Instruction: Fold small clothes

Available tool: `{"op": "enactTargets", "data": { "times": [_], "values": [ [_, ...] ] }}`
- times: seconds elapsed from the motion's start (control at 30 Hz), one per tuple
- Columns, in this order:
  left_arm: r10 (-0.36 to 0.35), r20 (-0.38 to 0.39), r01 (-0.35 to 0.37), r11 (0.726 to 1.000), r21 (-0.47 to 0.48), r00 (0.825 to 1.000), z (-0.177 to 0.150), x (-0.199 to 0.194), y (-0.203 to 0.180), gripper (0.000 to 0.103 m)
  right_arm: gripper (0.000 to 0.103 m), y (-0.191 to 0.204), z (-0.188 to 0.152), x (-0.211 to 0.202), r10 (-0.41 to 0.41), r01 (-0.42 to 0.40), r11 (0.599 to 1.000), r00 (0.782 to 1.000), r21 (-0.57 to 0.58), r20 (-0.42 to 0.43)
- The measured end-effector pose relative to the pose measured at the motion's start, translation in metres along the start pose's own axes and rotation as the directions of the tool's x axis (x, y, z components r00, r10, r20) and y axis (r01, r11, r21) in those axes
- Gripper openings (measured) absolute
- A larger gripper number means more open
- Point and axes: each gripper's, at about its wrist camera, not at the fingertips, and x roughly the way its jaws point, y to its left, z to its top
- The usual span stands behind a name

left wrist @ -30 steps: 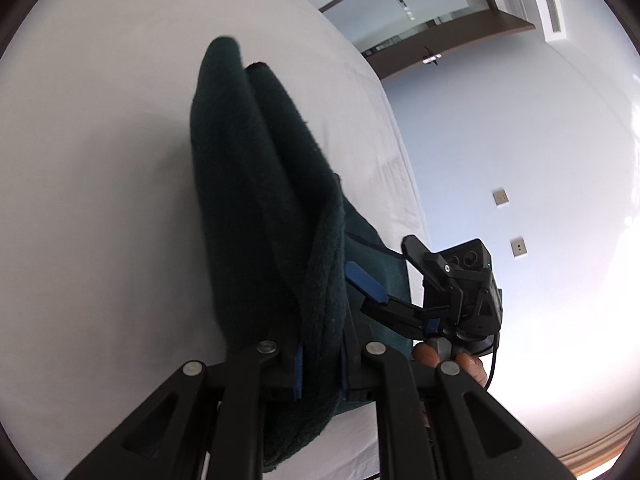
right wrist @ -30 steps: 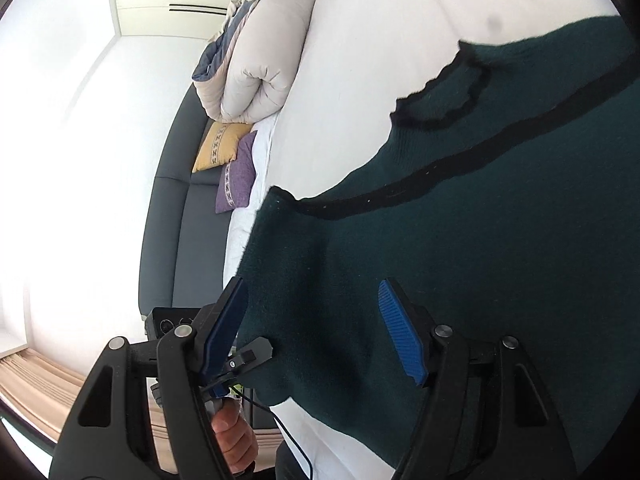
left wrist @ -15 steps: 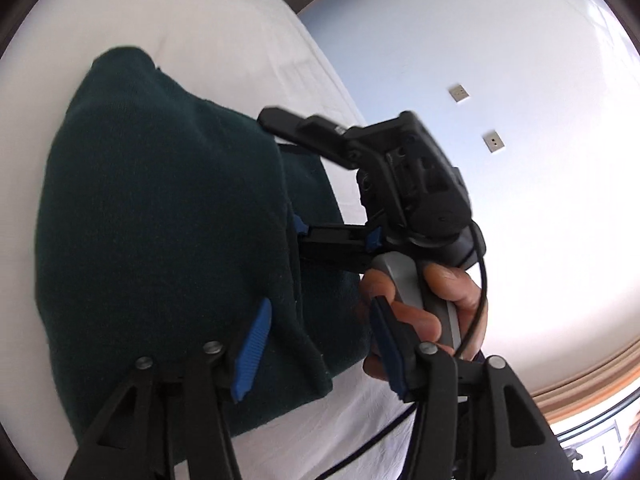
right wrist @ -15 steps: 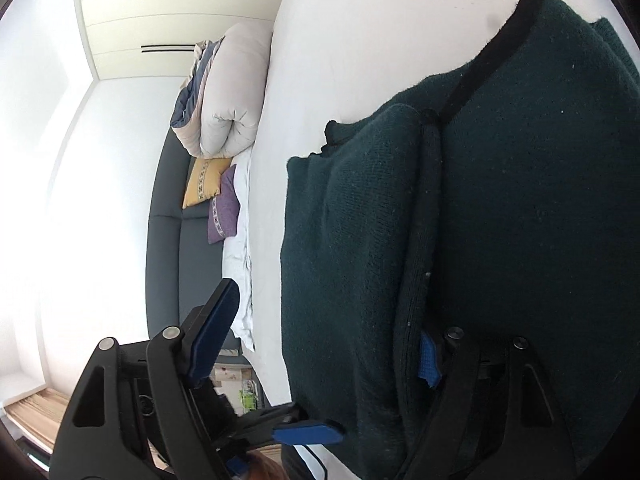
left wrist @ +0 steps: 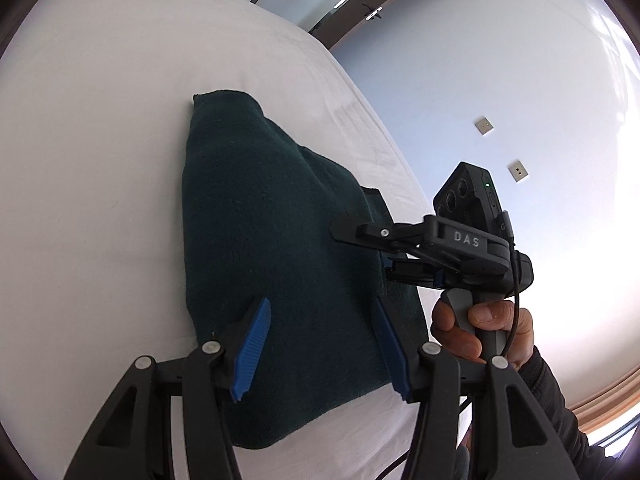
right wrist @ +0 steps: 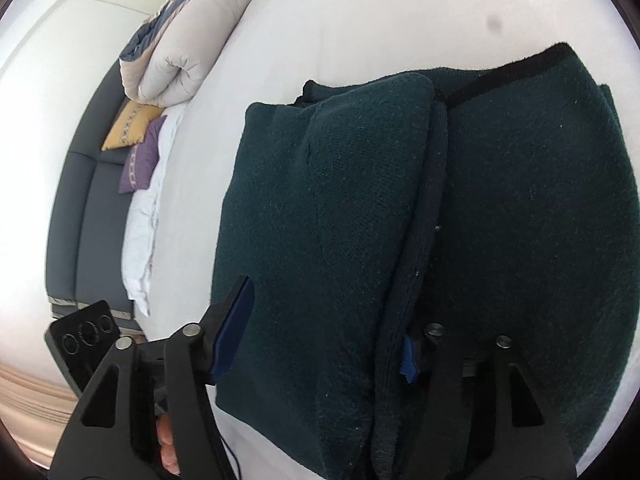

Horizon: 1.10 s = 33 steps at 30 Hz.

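Note:
A dark green knitted garment (left wrist: pixel 280 240) lies folded on the white bed (left wrist: pixel 100 160). My left gripper (left wrist: pixel 320 344) hovers over its near end, open, blue pads apart with nothing pinched. A hand (left wrist: pixel 480 328) holds my right gripper (left wrist: pixel 376 252) at the garment's right edge. In the right wrist view the garment (right wrist: pixel 340 220) shows a black-trimmed edge and a thick upper fold. My right gripper (right wrist: pixel 322 340) straddles that fold and its jaws are closing. One pad sits at the fold's outer edge, the other is tucked in the crease. The fold looks unsqueezed.
A rolled pale duvet (right wrist: pixel 180 56), a yellow cushion (right wrist: pixel 128 124) and a purple cushion (right wrist: pixel 140 164) sit by a grey sofa (right wrist: pixel 84 220) beyond the bed's far end. A blue-white wall with two sockets (left wrist: pixel 484 126) runs along the bed's right edge.
My left gripper let go of the bunched garment, opened and drew back; the garment now lies flat and folded. My right gripper moved onto the upper fold and narrowed.

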Motion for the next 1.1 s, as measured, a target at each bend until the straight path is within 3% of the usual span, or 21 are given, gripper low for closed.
{"op": "enactTargets", "data": {
  "times": [0.07,0.17,0.33,0.63,0.93,1.1],
  "values": [
    [0.000,0.007,0.000,1.000,0.007,1.000,-0.001,0.003,-0.005,0.056,0.027,-0.005,-0.007,-0.002,-0.090,0.089,0.995,0.996,-0.049,-0.006],
    [-0.004,0.008,0.004,1.000,0.010,1.000,-0.013,0.006,-0.016,0.056,0.015,-0.006,-0.006,-0.007,-0.135,0.135,0.988,0.991,-0.071,0.005],
    [-0.004,-0.003,0.004,0.999,0.050,1.000,-0.014,0.009,-0.028,0.058,0.013,-0.014,-0.001,-0.031,-0.142,0.147,0.986,0.988,-0.084,0.052],
    [-0.002,-0.047,0.008,0.992,0.128,0.999,-0.016,0.039,-0.063,0.059,0.013,-0.061,0.004,-0.093,-0.168,0.171,0.985,0.981,-0.026,0.092],
    [0.038,-0.059,-0.027,0.986,0.163,0.998,-0.021,0.046,-0.070,0.059,0.013,-0.093,0.013,-0.087,-0.158,0.160,0.987,0.985,-0.025,0.066],
    [0.080,-0.052,-0.069,0.981,0.181,0.995,-0.020,0.045,-0.068,0.059,0.013,-0.105,0.013,-0.075,-0.107,0.105,0.994,0.992,0.025,0.068]
  ]
}}
